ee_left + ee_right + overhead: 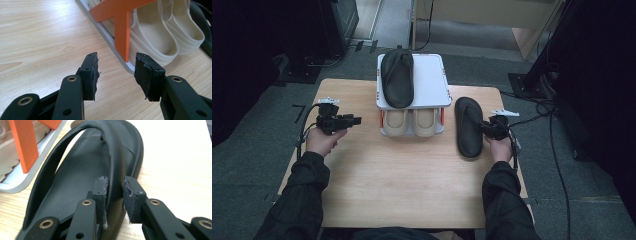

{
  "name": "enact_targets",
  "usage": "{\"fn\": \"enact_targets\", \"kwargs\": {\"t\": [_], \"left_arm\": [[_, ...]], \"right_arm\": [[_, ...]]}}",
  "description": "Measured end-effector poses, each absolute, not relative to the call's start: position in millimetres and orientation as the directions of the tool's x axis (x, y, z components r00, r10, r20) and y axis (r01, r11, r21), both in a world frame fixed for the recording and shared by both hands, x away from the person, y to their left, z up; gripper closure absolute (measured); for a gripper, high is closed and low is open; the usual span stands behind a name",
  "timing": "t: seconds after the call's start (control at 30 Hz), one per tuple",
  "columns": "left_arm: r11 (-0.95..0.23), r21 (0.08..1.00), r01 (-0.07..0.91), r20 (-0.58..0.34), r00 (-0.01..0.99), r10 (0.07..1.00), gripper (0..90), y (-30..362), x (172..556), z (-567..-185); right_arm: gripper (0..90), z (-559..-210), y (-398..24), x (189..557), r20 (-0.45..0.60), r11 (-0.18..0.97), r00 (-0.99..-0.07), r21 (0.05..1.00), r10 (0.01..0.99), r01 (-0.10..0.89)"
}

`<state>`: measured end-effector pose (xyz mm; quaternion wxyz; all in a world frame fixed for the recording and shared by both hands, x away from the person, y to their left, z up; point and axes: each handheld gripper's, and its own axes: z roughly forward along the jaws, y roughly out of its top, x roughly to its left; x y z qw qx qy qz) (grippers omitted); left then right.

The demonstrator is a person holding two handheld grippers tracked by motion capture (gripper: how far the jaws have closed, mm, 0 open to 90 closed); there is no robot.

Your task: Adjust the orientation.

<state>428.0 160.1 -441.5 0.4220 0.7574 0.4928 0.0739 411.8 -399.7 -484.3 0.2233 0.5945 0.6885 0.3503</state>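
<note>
Black flip-flop [468, 127]: laid flat on the tabletop [412, 180], right of the shoe rack [432, 82], toe end far. Its strap [115, 162] is set between the pads of the right claw [115, 195], jaws drawn narrow; one pad is pressed to the strap, the other is touching or just beside it. Second black flip-flop [397, 77]: placed on the rack's white top shelf, left side. Cream slippers [412, 122]: a pair, stored on the lower shelf behind orange struts [122, 30]. Left claw [116, 75]: held half open, nothing in it, over bare tabletop, left of the rack.
</note>
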Motion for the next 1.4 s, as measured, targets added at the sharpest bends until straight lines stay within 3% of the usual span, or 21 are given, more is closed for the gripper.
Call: {"fn": "enact_targets", "kwargs": {"t": [0.23,0.33,0.57,0.77,0.9,1.4], "left_arm": [[-0.152,0.713,0.685,-0.307,0.499,0.81,53.9,162,431,-442],[-0.155,0.71,0.687,-0.308,0.501,0.808,53.9,161,432,-444],[-0.168,0.717,0.677,-0.296,0.514,0.805,53.7,158,433,-445],[-0.169,0.721,0.672,-0.299,0.521,0.799,53.3,158,433,-443],[-0.17,0.721,0.672,-0.3,0.524,0.797,53.3,159,434,-444],[-0.163,0.718,0.677,-0.31,0.521,0.795,53.4,160,435,-445]], "right_arm": [[72.8,-483,-398,407,0.129,0.029,-0.187,0.744,0.974,0.667],[60.8,-484,-399,408,0.128,0.036,-0.199,0.749,0.972,0.662],[60.1,-492,-400,419,0.126,0.034,-0.191,0.746,0.973,0.665],[63.9,-496,-398,427,0.113,0.023,-0.158,0.741,0.981,0.671],[73.9,-490,-394,425,0.087,0.04,-0.154,0.741,0.984,0.67],[76.2,-483,-387,425,0.103,0.004,-0.114,0.723,0.988,0.691]]}}
